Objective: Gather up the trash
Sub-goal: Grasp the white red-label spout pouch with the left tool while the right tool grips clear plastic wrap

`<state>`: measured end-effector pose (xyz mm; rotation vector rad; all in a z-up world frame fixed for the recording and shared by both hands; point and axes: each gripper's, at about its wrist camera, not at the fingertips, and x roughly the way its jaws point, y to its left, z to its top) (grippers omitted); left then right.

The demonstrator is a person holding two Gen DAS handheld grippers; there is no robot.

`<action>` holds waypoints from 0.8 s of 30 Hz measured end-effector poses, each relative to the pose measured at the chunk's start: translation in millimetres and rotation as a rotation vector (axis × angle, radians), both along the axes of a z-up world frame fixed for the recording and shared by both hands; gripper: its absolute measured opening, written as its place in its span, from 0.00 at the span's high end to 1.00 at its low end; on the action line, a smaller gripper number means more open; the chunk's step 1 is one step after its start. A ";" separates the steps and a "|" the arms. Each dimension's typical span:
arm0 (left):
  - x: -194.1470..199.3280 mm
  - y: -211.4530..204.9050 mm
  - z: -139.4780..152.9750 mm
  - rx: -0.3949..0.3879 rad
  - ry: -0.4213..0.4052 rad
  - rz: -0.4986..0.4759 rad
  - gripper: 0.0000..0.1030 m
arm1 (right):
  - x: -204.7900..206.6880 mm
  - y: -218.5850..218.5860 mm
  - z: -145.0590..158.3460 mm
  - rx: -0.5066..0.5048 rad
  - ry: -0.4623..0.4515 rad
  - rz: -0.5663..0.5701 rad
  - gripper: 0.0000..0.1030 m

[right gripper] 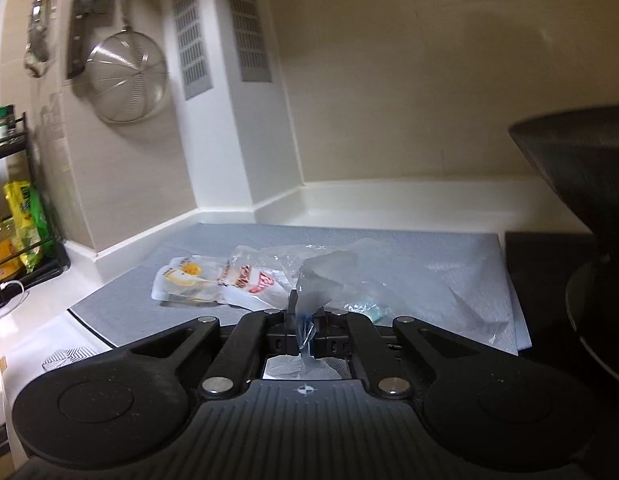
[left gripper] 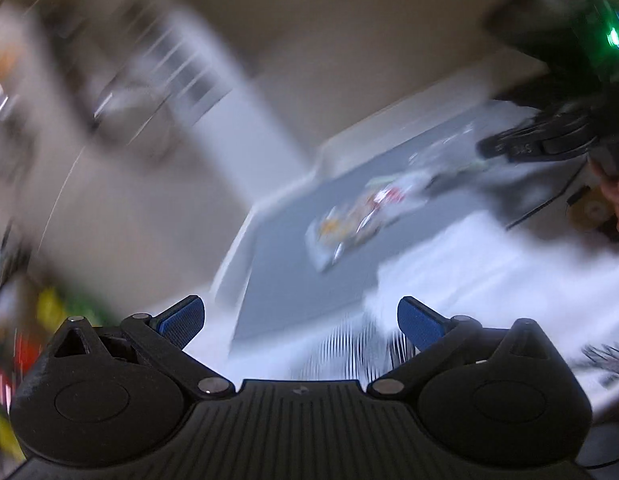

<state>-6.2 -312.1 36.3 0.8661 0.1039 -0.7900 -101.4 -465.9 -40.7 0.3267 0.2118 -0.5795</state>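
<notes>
Between my right tongs, clenched on a clear bag, film bunches, so I'd lift slowly while my left tongs, spread and empty, take the wrappers ahead.

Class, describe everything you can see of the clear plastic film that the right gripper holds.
The clear plastic film looks thin, crinkled and translucent with a bluish tint. The right gripper has its jaws shut on a bunched part of it; one crumpled end rises above them, another hangs below. Beyond, more clear plastic lies on the grey mat, but whether it is the same piece is unclear.
</notes>
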 end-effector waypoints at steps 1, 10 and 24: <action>5.3 -16.7 -1.1 0.027 -0.023 -0.043 0.00 | -0.7 -0.9 -0.8 0.011 0.000 0.002 0.97; 91.9 -133.1 5.2 0.003 0.306 -0.028 0.00 | 0.5 -8.5 -6.0 0.069 -0.007 0.006 0.97; 131.8 -205.7 -41.2 0.294 0.332 -0.156 0.00 | 4.6 -23.7 -11.1 0.198 -0.016 0.010 0.97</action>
